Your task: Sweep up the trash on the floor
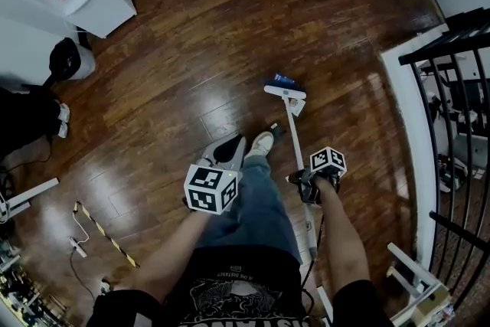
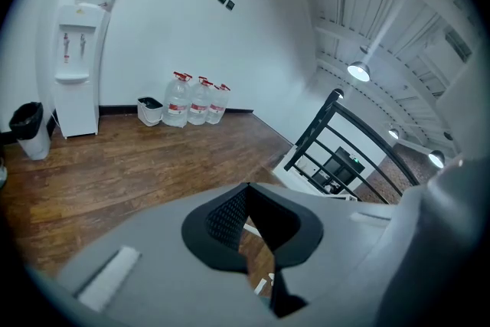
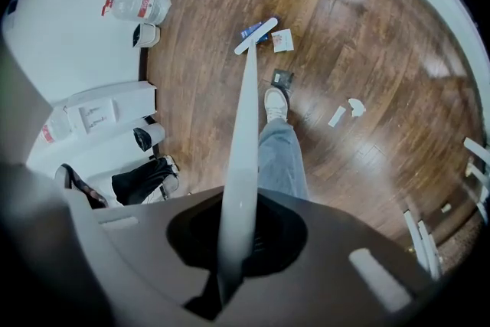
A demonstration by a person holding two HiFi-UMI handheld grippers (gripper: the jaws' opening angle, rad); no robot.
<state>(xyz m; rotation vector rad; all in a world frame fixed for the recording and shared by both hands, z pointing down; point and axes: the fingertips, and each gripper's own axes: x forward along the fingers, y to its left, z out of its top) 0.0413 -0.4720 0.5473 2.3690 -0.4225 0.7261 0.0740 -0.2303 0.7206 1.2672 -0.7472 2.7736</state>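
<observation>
2 grippers: right gripper (image 3: 239,241) grasps the broom (image 3: 249,80), left gripper (image 2: 246,199) fingers (image 2: 220,222) clenched, open floor (image 1: 230,34) ahead.

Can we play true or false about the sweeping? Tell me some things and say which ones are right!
1. The right gripper is shut on the broom's long white handle. True.
2. The left gripper is holding a dustpan. False: there is nothing between its jaws, only the floor showing behind them.
3. The broom's head is right beside a blue piece of trash. True.
4. The big water bottles stand in the middle of the room. False: they are lined up against the white wall.
5. The floor is covered in carpet. False: it is shiny brown wood.
</observation>
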